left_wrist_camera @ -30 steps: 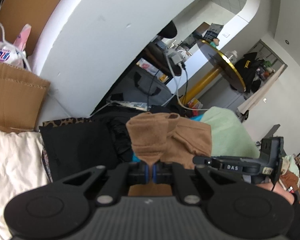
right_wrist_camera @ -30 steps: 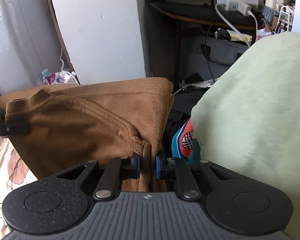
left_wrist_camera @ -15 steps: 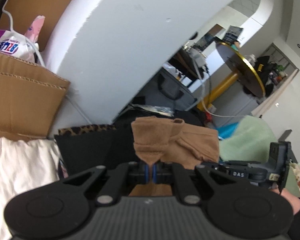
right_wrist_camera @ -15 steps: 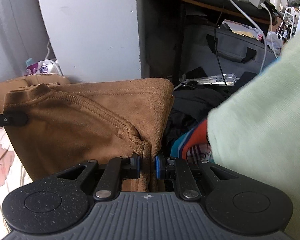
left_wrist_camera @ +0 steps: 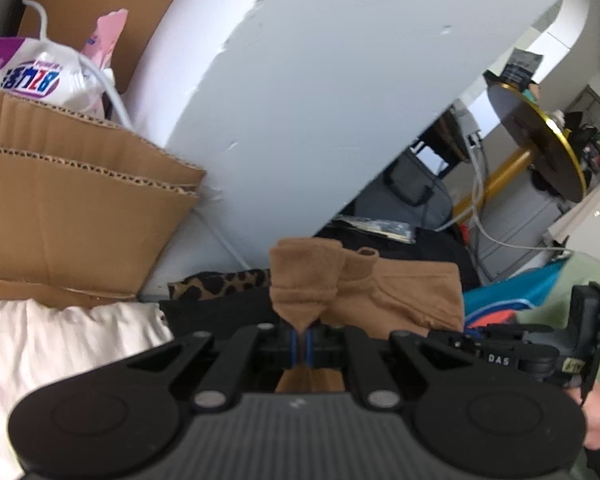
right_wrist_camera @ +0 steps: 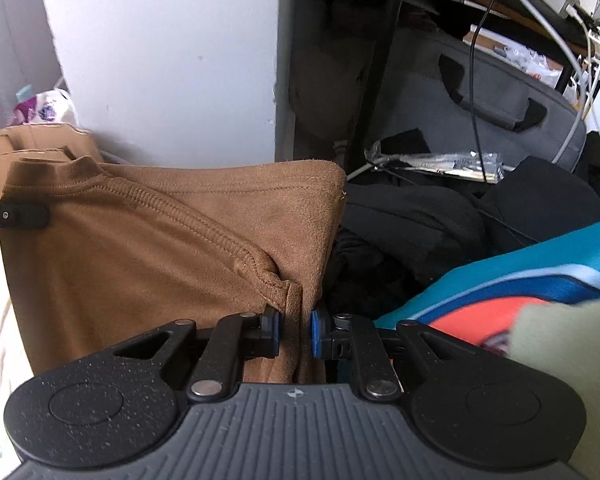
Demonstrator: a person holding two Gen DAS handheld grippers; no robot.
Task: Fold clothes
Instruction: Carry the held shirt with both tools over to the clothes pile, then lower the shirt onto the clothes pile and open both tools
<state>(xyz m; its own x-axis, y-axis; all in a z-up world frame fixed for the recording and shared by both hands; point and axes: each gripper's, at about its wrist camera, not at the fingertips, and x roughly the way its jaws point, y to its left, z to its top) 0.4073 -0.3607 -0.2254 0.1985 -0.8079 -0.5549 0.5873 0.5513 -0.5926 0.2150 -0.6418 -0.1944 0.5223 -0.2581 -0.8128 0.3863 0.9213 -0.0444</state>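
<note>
Brown garment [right_wrist_camera: 148, 248] is pinched by left gripper [left_wrist_camera: 302, 346] and right gripper [right_wrist_camera: 294, 330], held aloft, fold not yet laid flat.

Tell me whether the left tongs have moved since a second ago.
Yes. The left tongs, shut on the brown garment, have sunk: the cardboard box and white wall now stand higher and larger.
</note>
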